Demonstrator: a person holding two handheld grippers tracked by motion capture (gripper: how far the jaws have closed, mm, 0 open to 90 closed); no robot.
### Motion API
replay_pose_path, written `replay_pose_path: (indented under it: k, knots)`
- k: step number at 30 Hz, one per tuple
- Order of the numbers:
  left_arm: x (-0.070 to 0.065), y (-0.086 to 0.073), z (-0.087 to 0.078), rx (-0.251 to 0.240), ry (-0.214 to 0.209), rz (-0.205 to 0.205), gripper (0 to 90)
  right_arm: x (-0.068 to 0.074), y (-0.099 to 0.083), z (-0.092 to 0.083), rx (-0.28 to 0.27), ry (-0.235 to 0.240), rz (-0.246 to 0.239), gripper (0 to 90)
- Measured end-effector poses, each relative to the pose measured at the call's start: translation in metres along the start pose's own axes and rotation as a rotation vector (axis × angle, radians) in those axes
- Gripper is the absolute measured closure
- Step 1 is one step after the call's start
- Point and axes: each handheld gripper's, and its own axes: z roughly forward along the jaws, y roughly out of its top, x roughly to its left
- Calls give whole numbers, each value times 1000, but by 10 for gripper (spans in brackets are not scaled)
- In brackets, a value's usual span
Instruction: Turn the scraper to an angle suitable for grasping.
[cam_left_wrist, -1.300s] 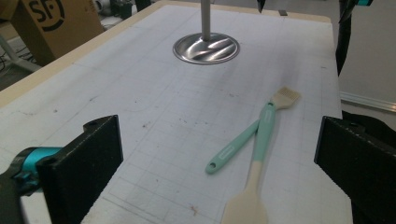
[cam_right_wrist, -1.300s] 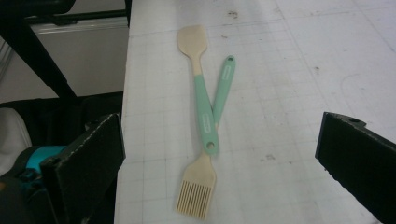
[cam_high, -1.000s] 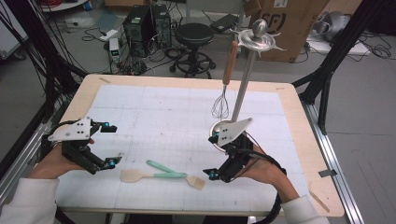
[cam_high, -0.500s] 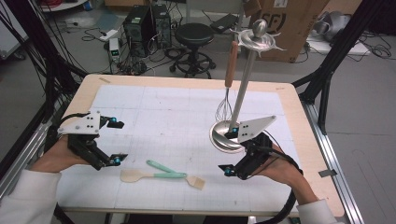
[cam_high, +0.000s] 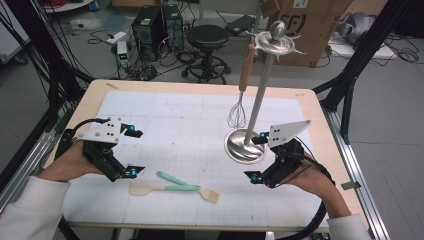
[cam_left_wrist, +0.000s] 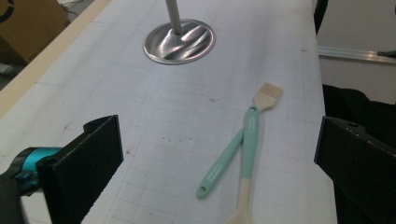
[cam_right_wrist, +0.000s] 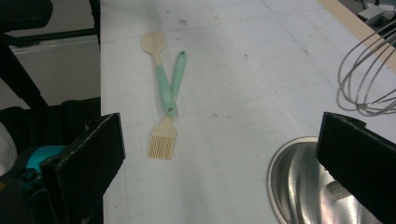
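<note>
Lying crossed at the lower middle of the high view, the spatula (cam_high: 150, 188) and brush (cam_high: 192, 185) touch at their teal handles on the table (cam_high: 165, 115). Left gripper (cam_high: 131, 152), spread wide and holding nothing, sits lower left. Right gripper (cam_high: 255, 157), likewise spread, is lower right beside the stand (cam_high: 245, 146), where a whisk (cam_high: 239, 100) hangs.

Glossy metal stand (cam_high: 246, 145); matt silicone brush (cam_left_wrist: 250, 140)

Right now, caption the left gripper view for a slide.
Open left claw faces crossed spatula and brush before stand base.
</note>
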Motion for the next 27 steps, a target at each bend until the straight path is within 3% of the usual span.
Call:
replay_pose_path:
  k: [10,18,27]
  knots:
    - [-7,1,27,34,-55,8,17,-9,-11,-7,-10,-32,28,2]
    - [-11,-2,49,121,-86,30,17,-15,-22,-12,-38,-57,60,2]
    - [-16,-6,70,180,-110,40,17,-15,-31,-17,-61,-62,88,2]
